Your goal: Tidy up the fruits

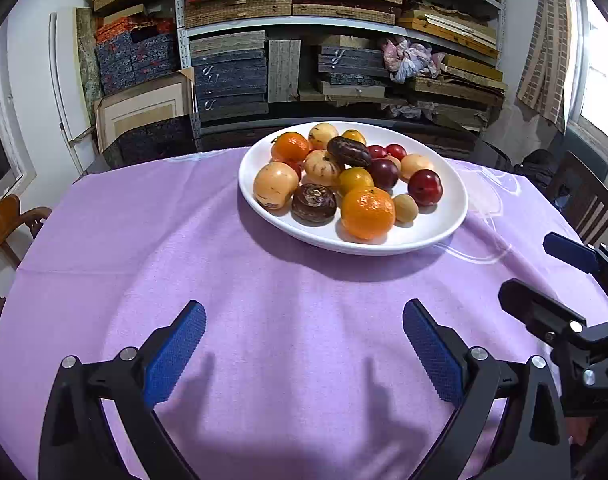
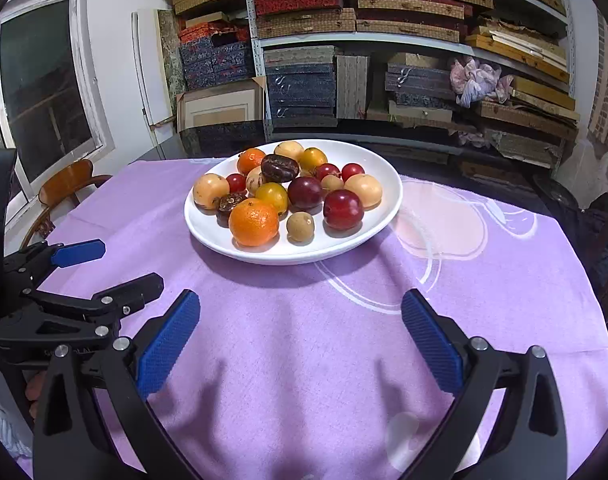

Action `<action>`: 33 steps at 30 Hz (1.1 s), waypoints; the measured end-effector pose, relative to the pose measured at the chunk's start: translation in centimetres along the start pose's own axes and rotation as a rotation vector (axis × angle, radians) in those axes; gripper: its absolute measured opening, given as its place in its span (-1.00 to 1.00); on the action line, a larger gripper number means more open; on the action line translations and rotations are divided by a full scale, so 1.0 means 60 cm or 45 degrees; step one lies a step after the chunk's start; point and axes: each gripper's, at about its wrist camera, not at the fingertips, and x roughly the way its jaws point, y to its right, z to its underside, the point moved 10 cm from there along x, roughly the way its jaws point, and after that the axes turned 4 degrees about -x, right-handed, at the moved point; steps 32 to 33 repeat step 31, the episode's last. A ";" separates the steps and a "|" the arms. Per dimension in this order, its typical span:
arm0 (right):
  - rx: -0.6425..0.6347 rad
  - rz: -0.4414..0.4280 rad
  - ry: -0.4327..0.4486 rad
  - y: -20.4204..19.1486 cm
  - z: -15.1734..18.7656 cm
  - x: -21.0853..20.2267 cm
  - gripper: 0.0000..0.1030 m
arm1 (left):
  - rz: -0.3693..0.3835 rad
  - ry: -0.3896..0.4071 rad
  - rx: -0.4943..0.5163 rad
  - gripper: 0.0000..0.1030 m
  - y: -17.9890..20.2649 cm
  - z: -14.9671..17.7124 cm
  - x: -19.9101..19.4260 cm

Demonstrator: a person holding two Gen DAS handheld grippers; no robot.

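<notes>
A white oval plate sits on the purple tablecloth at the far middle and holds several fruits: oranges, red plums, pale yellow fruits and dark brown ones. The plate and an orange also show in the right wrist view. My left gripper is open and empty, low over the cloth in front of the plate. My right gripper is open and empty, beside the left one and also short of the plate.
Shelves stacked with boxes and boards stand behind the table. A wooden chair is at the left edge and a dark chair at the right. A window is on the left wall.
</notes>
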 end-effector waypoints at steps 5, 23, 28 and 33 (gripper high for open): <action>0.005 -0.010 -0.020 -0.001 0.006 0.005 0.92 | 0.034 -0.032 -0.001 0.93 0.009 0.007 0.006; 0.038 0.006 -0.019 0.010 0.007 0.003 0.92 | -0.005 -0.041 -0.036 0.93 -0.001 0.012 0.013; 0.030 0.012 -0.016 0.009 0.007 0.002 0.92 | -0.009 -0.050 -0.025 0.93 0.001 0.013 0.014; 0.030 0.014 -0.017 0.010 0.007 0.002 0.92 | -0.023 -0.045 -0.024 0.93 0.000 0.012 0.014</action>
